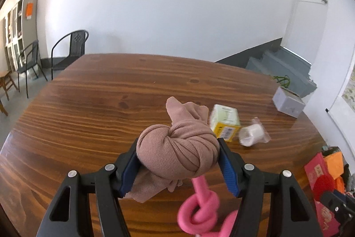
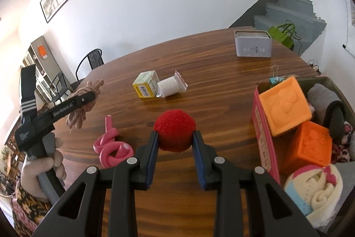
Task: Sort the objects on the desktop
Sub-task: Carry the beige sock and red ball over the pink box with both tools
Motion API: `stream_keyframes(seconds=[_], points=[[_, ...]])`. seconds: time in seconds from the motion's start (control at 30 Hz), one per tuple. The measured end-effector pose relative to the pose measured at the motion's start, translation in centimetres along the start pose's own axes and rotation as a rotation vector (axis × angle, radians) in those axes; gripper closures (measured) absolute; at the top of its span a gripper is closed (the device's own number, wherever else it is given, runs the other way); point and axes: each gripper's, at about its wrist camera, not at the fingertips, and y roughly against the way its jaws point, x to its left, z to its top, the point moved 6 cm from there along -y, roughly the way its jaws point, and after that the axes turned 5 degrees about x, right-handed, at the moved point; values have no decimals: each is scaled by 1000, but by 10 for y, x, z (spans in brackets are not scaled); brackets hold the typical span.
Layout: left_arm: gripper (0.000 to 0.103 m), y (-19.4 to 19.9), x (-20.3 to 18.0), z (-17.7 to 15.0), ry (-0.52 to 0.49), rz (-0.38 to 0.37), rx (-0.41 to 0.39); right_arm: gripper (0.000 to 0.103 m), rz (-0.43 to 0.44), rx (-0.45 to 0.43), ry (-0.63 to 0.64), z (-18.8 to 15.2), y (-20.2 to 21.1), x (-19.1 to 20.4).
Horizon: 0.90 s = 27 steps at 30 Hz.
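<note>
We hold a red pompom (image 2: 174,130) clamped in our right gripper (image 2: 175,143) above the wooden table (image 2: 199,54), left of the toy-filled pink box (image 2: 265,137), our left gripper (image 1: 178,156) pinching a knotted beige cloth (image 1: 177,148); lift each clear before carrying, we judge.

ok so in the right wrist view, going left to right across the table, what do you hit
pink knotted foam tube → yellow box → white roll in plastic wrap → grey tin → light orange foam cube
</note>
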Motion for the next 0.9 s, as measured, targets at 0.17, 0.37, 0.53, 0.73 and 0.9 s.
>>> stream_keyframes(seconds=[0.17,0.37,0.53,0.73,0.9], points=[[37,23,-26,1,-33,-49,-41,69,3,-56,-6,9,21,-3],[37,43,-48,-8,-47,-90,-49,69,-38,-134,-43,20,53,-30],[37,55,-70,-22,-57,-123,-37,69,-84,-168,-139,25,72,-77],[36,65,-100,-37,-87,-156,-31,68,-146,-152,-189,16,81,-125],[37,66,-125,-47,-116,-186,-15,67,-187,-133,-231,7,87,-164]])
